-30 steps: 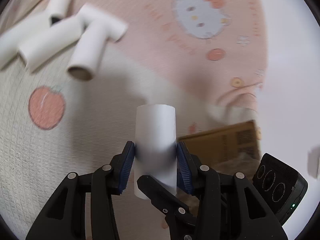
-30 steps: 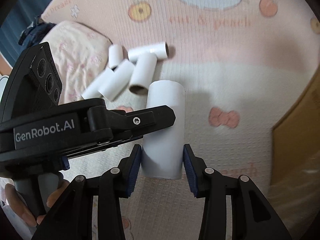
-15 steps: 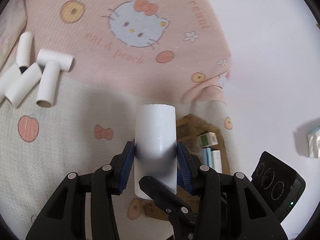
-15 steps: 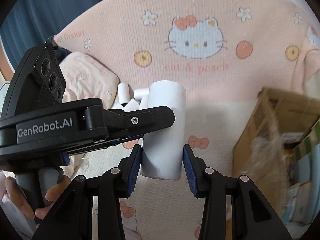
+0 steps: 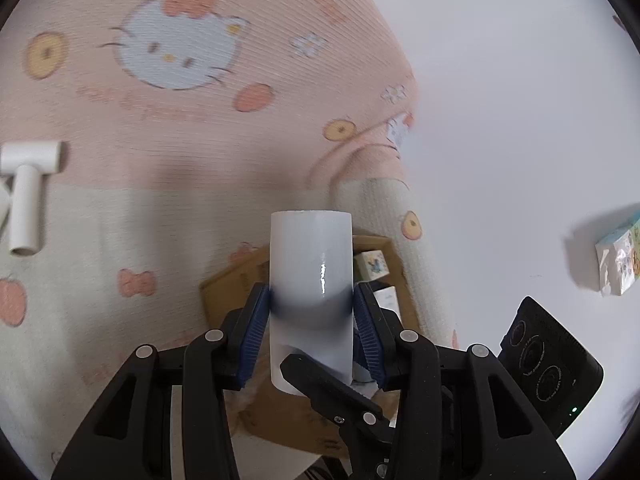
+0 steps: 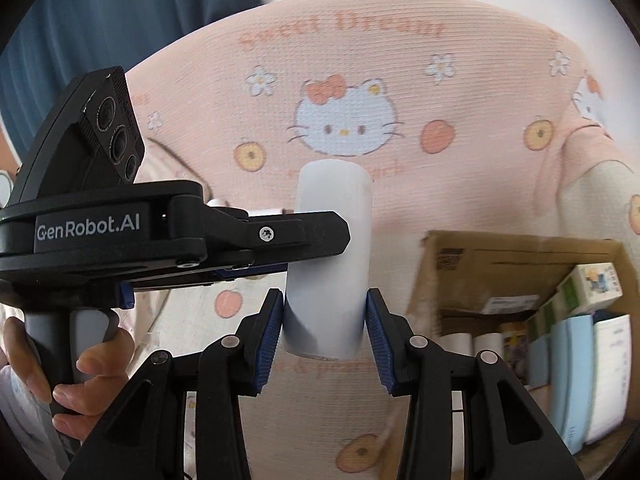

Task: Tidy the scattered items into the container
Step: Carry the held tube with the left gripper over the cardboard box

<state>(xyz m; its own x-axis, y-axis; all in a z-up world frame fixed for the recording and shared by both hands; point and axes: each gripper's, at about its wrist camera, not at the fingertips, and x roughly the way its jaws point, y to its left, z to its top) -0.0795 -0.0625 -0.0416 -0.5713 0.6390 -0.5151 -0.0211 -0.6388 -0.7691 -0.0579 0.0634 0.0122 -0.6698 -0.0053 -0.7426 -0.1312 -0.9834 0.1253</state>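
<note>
At the far left of the left wrist view, 2 loose white tubes [image 5: 28, 184] lie in a T on the pink cartoon-cat blanket [image 5: 168, 136]; a third is cut off by the frame edge. In the middle of that view the left claw [image 5: 311, 322] is clamped on an upright white tube [image 5: 311, 280], its blue pads pressing both sides. Below and behind that tube sits the open cardboard box [image 5: 236, 284], with small cartons visible inside. At the right a small printed packet [image 5: 618, 262] lies on a plain white surface.

In the right wrist view, the left edge shows a hand [image 6: 76, 364] wrapped round the grey handle of the left claw's black body, which reaches sideways across the frame. In the middle the right claw [image 6: 325, 320] grips its own white cardboard tube [image 6: 330, 256], slightly tilted, blue pads tight on both sides. To the right the box [image 6: 480, 256] stands open on the blanket [image 6: 400, 80], holding 2 white tubes [image 6: 472, 344], boxed cartons and pale blue packs standing on end.
</note>
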